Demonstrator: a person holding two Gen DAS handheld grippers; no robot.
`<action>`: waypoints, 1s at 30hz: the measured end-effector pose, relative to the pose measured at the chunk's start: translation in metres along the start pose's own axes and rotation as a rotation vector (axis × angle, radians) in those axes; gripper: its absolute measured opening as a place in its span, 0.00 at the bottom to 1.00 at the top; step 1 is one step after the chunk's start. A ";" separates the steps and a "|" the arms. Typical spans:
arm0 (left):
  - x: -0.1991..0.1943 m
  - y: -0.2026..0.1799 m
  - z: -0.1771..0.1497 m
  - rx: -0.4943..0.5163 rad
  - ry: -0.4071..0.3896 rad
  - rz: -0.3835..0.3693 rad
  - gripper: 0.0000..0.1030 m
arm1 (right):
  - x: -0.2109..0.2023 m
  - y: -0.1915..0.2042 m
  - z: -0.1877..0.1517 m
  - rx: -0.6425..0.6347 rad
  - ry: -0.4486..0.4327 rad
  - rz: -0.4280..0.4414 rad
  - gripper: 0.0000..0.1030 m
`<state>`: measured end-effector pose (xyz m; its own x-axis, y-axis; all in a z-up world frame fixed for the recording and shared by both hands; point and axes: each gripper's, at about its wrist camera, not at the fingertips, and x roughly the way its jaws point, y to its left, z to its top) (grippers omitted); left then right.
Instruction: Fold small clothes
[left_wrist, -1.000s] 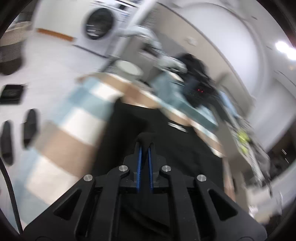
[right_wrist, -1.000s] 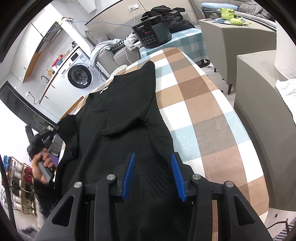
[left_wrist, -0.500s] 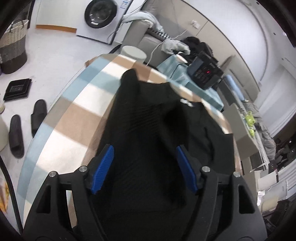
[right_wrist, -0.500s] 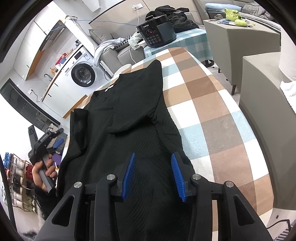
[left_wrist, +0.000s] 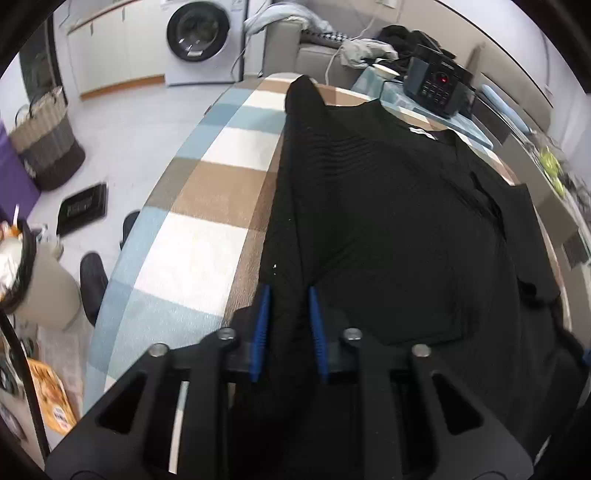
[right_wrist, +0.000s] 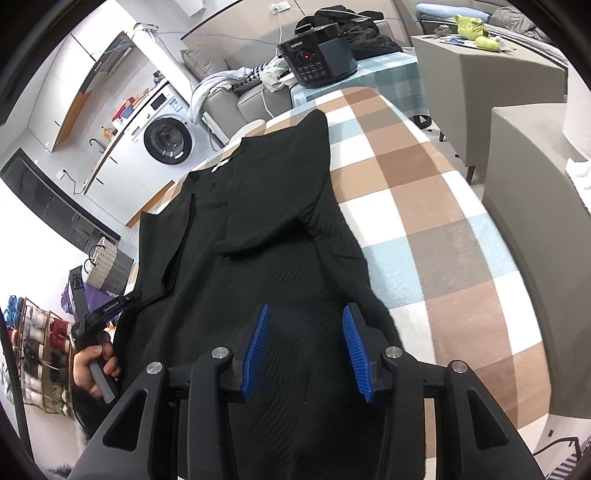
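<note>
A black knit garment lies spread flat along the checked tablecloth, with one sleeve folded inward over its body. My left gripper is at the garment's left edge. Its jaws are closing, with the edge of the cloth lying between the blue pads and a gap still showing. In the right wrist view a hand holds that left gripper against the garment's side. My right gripper hovers over the near hem, its pads apart and the cloth lying flat beneath them.
A black cooker stands on a smaller table beyond the far end. Grey cabinets flank the right side. A washing machine, a woven basket and slippers are on the floor to the left.
The left gripper let go of a pinch of cloth, opened wide, dropped toward the garment's left edge and is narrowing again. The lifted cloth now lies flat. The right gripper stayed put.
</note>
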<state>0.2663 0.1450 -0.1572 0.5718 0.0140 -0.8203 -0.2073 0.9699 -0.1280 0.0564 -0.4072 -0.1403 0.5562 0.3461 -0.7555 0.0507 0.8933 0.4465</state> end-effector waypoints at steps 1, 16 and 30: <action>-0.001 0.001 0.001 0.000 -0.003 -0.005 0.09 | 0.000 0.000 0.000 -0.001 0.001 -0.002 0.41; -0.033 0.059 -0.009 -0.177 -0.032 0.024 0.07 | -0.013 -0.015 -0.006 0.003 -0.019 -0.049 0.43; -0.107 0.071 -0.095 -0.229 -0.041 -0.026 0.59 | -0.024 -0.066 -0.046 0.093 0.037 -0.038 0.53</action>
<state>0.1152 0.1893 -0.1310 0.6105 0.0041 -0.7920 -0.3642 0.8894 -0.2761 0.0017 -0.4611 -0.1732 0.5213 0.3240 -0.7895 0.1490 0.8764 0.4580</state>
